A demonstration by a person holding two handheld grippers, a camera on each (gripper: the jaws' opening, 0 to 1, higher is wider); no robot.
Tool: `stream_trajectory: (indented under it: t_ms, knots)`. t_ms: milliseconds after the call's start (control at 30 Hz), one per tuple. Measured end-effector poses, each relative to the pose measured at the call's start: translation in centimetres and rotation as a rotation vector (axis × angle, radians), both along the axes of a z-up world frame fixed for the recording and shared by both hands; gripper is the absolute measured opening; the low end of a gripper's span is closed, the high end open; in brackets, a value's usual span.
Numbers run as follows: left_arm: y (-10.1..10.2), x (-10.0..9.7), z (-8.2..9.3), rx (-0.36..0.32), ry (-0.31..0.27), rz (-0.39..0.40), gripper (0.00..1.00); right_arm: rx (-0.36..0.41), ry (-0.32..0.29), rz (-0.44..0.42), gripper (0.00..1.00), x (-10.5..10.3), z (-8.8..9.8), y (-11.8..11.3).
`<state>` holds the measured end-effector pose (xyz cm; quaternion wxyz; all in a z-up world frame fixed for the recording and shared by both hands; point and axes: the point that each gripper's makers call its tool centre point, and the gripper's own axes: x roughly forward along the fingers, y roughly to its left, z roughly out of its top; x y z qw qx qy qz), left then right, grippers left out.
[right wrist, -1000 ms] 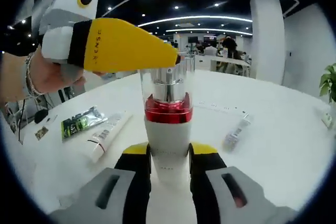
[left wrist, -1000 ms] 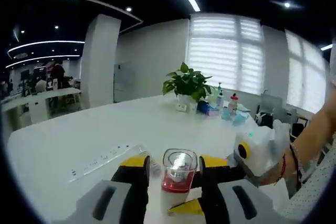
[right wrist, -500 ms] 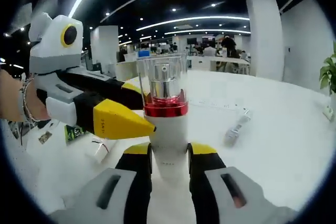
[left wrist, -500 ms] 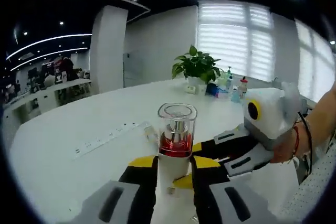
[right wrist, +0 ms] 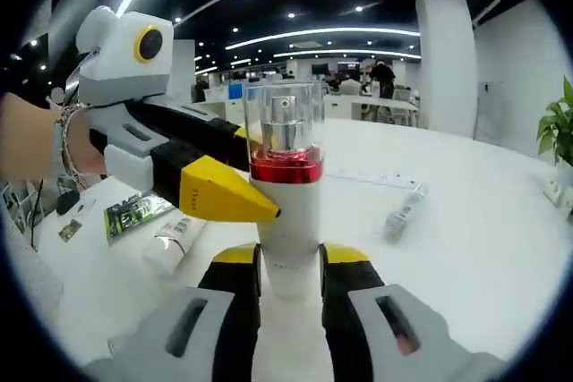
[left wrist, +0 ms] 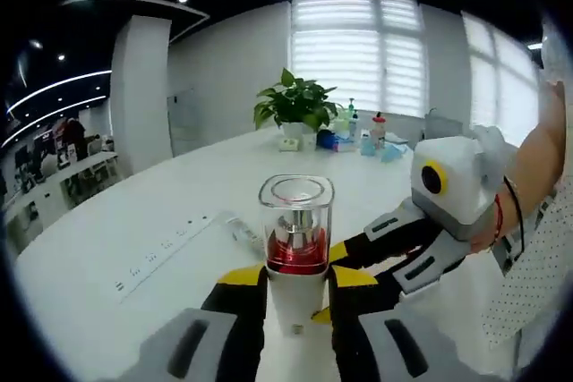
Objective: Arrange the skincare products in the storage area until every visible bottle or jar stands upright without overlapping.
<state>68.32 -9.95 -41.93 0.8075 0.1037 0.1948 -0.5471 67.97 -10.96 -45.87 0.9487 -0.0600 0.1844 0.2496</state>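
A white pump bottle (left wrist: 295, 261) with a red band and a clear cap stands upright in the left gripper view. My left gripper (left wrist: 297, 276) is shut on its white body. The right gripper's white housing (left wrist: 452, 190) comes in from the right, with its jaws reaching the bottle's lower part. In the right gripper view the same bottle (right wrist: 288, 221) sits between the jaws of my right gripper (right wrist: 291, 257), which press against its body. The left gripper's yellow fingertip (right wrist: 224, 196) touches the bottle just under the red band.
On the white table (right wrist: 483, 248) lie a white tube (right wrist: 175, 243), a green sachet (right wrist: 134, 212), a small tube (right wrist: 403, 212) and a power strip (left wrist: 166, 252). A potted plant (left wrist: 291, 109) and several small bottles (left wrist: 358, 140) stand at the far edge.
My left gripper has come down from around the cap to the white body and shut on it. The right gripper has kept its hold on the bottle throughout.
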Motion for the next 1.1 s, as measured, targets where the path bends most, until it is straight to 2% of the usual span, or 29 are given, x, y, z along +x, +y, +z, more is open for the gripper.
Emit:
stream_trajectory:
  t_ms: [433,667,900,1033,1100]
  knots:
    - [0.5,1.0,-0.1,0.007,-0.018,-0.047,0.27,-0.028,-0.008,-0.055,0.23,1.0,-0.2,0.7]
    - [0.7,1.5,-0.2,0.048,-0.065,-0.066,0.28,-0.057,-0.012,-0.068,0.23,1.2,-0.2,1.0]
    - [1.2,1.8,-0.1,0.056,-0.060,-0.045,0.28,-0.092,-0.010,-0.068,0.19,1.2,-0.4,1.0]
    - [1.8,1.5,0.7,0.026,-0.052,-0.027,0.27,-0.085,-0.011,-0.067,0.14,0.9,0.0,0.6]
    - [2.3,1.4,1.5,-0.018,-0.048,-0.003,0.26,-0.058,-0.025,-0.071,0.14,0.8,0.7,0.3]
